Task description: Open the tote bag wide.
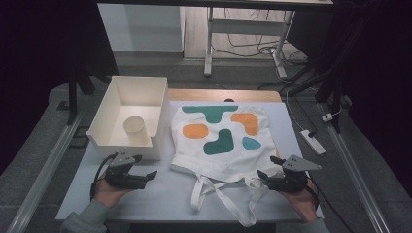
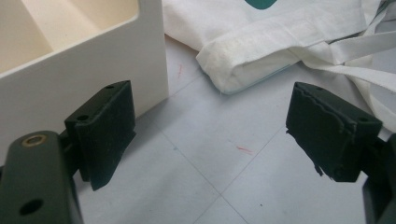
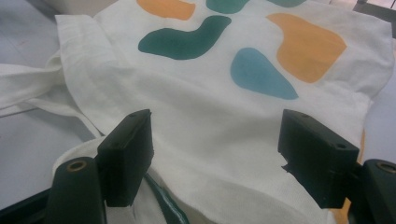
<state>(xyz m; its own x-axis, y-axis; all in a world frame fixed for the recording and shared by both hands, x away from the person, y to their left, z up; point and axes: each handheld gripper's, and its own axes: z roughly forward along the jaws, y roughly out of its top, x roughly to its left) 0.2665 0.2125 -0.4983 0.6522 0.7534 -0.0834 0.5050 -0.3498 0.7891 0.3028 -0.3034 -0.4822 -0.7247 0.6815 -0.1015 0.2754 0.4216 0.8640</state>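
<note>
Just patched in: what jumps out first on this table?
A white cloth tote bag with teal and orange blobs lies flat mid-table, straps trailing toward the person. Left of it stands a white open box holding a pale cup. Open tongs flank the bag's near edge.

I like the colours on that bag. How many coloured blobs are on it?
5 on the cloth bag: a green one at the top, an orange one right, another orange left, a big green in the middle, a small teal lower right. The underside is hidden.

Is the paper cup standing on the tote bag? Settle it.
No. The paper cup stands upright inside the white box, beside the tote bag lying flat on the table.
</note>
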